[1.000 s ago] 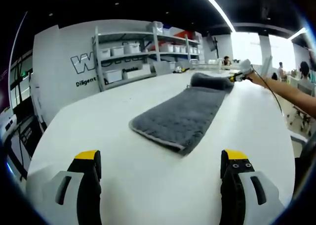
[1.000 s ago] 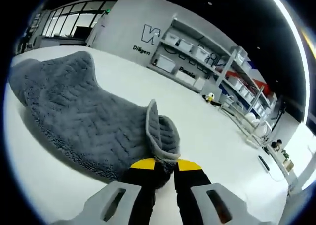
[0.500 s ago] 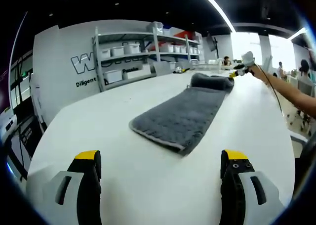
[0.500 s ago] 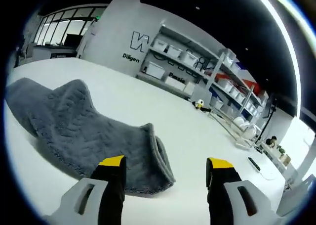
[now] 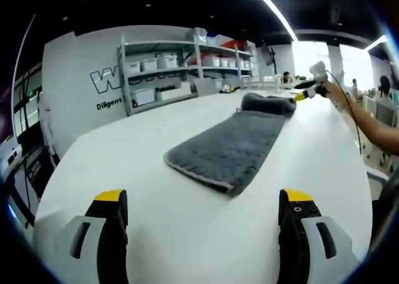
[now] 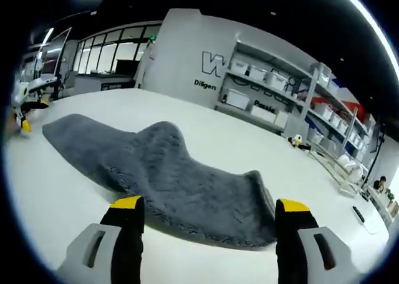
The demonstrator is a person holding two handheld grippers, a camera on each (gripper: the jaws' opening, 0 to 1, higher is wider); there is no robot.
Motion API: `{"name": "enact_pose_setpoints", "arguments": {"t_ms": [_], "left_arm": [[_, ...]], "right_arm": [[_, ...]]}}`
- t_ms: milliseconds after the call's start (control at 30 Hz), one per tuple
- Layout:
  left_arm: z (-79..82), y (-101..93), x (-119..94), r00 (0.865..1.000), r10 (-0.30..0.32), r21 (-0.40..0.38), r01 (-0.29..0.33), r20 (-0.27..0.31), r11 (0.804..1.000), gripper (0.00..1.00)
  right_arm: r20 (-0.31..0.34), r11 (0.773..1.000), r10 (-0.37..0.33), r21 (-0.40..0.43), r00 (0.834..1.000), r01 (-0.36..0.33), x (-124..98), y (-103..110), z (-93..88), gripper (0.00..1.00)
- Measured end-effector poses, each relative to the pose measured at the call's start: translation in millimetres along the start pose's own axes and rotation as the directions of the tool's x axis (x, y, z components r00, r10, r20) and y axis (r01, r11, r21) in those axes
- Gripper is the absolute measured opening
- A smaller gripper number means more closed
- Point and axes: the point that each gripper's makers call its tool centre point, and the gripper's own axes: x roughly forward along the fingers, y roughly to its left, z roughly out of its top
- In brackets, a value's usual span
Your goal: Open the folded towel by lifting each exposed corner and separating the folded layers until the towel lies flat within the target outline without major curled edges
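Up close, the left gripper [image 5: 202, 212] has its yellow-tipped jaws spread wide with nothing between them, low over a white table [image 5: 124, 146]; the right gripper [image 6: 212, 225] is likewise wide open and holds nothing. Just beyond the right jaws lies the grey towel [image 6: 162, 178], stretched long across the table, humped midway and rumpled at its near end; from the left gripper it lies ahead [image 5: 227, 143]. Further off, storage shelves [image 5: 168, 68] line a lettered wall.

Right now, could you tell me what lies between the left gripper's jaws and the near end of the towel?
Nothing: in the left gripper view, only bare white table separates the open left gripper from the grey towel.
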Motion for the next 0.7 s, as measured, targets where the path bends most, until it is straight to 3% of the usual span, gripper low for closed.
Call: {"name": "enact_pose_setpoints", "arguments": {"t_ms": [67, 167, 333, 700], "left_arm": [[-0.3, 0.4, -0.1, 1.0, 0.002, -0.001, -0.002, -0.001, 1.0, 0.99], [-0.5, 0.7, -0.4, 1.0, 0.004, -0.004, -0.004, -0.001, 1.0, 0.99], [-0.4, 0.1, -1.0, 1.0, 0.007, -0.004, -0.007, 0.001, 1.0, 0.99], [4.0, 3.0, -3.1, 0.999, 0.043, 0.018, -0.043, 0.016, 0.999, 0.98]], "right_arm": [[0.003, 1.0, 0.016, -0.006, 1.0, -0.016, 0.4, 7.4, 3.0, 0.99], [0.028, 0.996, 0.067, -0.053, 0.997, -0.065, -2.2, 35.3, 17.5, 0.99], [0.09, 0.992, 0.121, -0.041, 0.989, -0.118, -5.8, 67.9, 33.8, 0.99], [0.082, 0.972, 0.224, -0.087, 0.971, -0.217, -8.2, 129.5, 38.3, 0.99]]}}
